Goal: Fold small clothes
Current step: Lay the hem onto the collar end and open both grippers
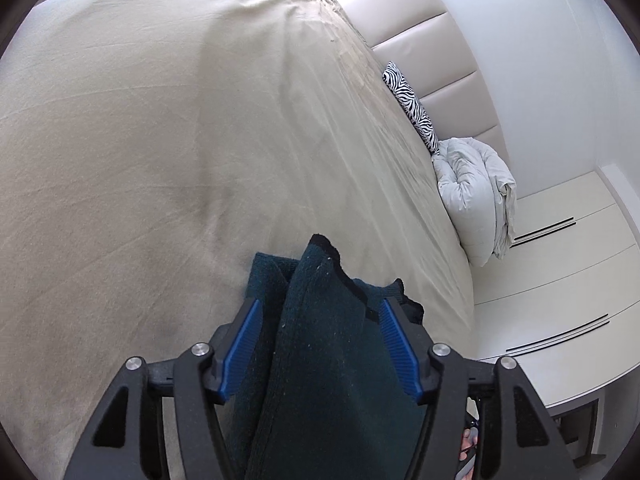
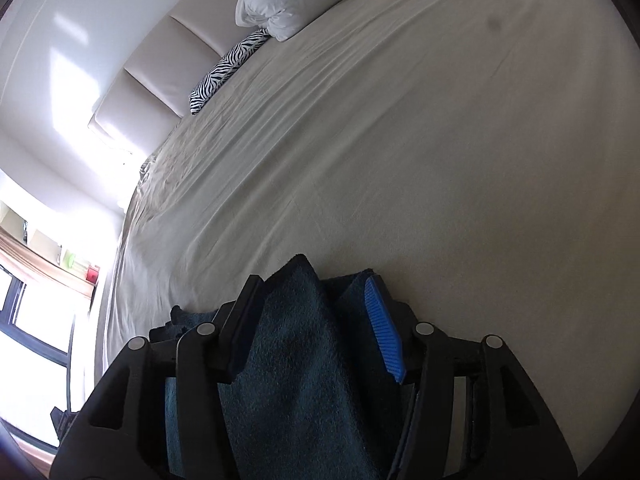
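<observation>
My left gripper point(image 1: 320, 312) has its jaws apart. A dark teal cloth point(image 1: 320, 344), fuzzy like a small towel, sticks up between my two blue pads point(image 1: 244, 344). A fold of it pokes out past my fingertips. There is a gap on each side, so the pads are not squeezing it. The far pad just brushes the cloth's black edge.

My right gripper point(image 2: 312, 288) is open about the same. The same dark teal cloth point(image 2: 296, 344) runs up the middle of it in a soft hump. One blue pad point(image 2: 382, 328) stands clear beside the cloth. The other finger is right next to the cloth, and I cannot tell if it presses.

The cloth sits on the near edge of a big bed with a beige sheet point(image 1: 160, 140). Far off by the padded headboard point(image 1: 440, 92) lie a zebra-striped pillow point(image 1: 412, 104) and a bunched white duvet point(image 1: 476, 196)
</observation>
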A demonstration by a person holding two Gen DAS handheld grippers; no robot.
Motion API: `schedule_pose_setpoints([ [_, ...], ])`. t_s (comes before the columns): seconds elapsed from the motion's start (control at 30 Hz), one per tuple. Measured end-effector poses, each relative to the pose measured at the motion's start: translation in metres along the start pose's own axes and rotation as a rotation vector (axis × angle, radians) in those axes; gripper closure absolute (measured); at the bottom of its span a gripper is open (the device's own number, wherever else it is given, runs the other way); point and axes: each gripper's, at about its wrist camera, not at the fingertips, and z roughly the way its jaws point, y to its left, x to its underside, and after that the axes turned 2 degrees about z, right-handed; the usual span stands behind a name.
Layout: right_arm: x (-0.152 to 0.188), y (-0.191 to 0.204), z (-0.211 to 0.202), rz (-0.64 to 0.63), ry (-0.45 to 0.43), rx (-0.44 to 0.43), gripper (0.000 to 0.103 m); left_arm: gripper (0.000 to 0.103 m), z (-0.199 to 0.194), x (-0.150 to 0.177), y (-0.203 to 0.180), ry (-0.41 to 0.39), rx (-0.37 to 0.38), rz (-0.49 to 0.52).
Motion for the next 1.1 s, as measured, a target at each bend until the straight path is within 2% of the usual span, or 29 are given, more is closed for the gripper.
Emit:
schedule_pose_setpoints([
  [0.07,0.006,0.0,-0.013,-0.028,0.007,0.017,0.051,0.04,-0.009,0.016,-0.003,0.005,-0.013,0.04],
  [0.2,0.028,0.002,-0.041,-0.139,0.029,0.07,0.051,0.04,-0.02,0.052,-0.007,0.006,-0.091,0.133],
  [0.33,0.059,0.005,-0.066,-0.233,0.035,0.095,0.051,0.04,-0.029,0.081,-0.006,-0.028,-0.211,0.239],
  [0.4,0.077,0.01,-0.078,-0.297,0.035,0.091,0.051,0.041,-0.025,0.089,-0.005,-0.015,-0.265,0.279],
  [0.47,0.096,0.012,-0.085,-0.357,0.047,0.101,0.051,0.057,-0.024,0.097,-0.004,-0.014,-0.305,0.317],
  [0.53,0.107,0.006,-0.083,-0.398,0.07,0.145,0.053,0.065,-0.024,0.102,-0.005,-0.013,-0.335,0.353],
  [0.57,0.112,0.004,-0.083,-0.414,0.07,0.172,0.055,0.07,-0.024,0.105,-0.004,-0.01,-0.339,0.367],
  [0.67,0.113,-0.007,-0.081,-0.419,0.063,0.243,0.055,0.074,-0.023,0.108,0.001,-0.007,-0.343,0.386],
  [0.77,0.107,-0.025,-0.09,-0.338,0.064,0.245,0.055,0.075,-0.026,0.108,0.003,-0.009,-0.333,0.377],
  [0.87,0.109,-0.021,-0.1,-0.347,0.045,0.279,0.055,0.075,-0.029,0.109,0.004,-0.018,-0.323,0.367],
  [1.0,0.121,-0.007,-0.119,-0.369,0.012,0.186,0.055,0.075,-0.032,0.113,0.004,-0.027,-0.318,0.369],
  [1.1,0.134,-0.009,-0.103,-0.418,0.088,0.239,0.053,0.075,-0.034,0.115,0.003,-0.028,-0.324,0.383],
])
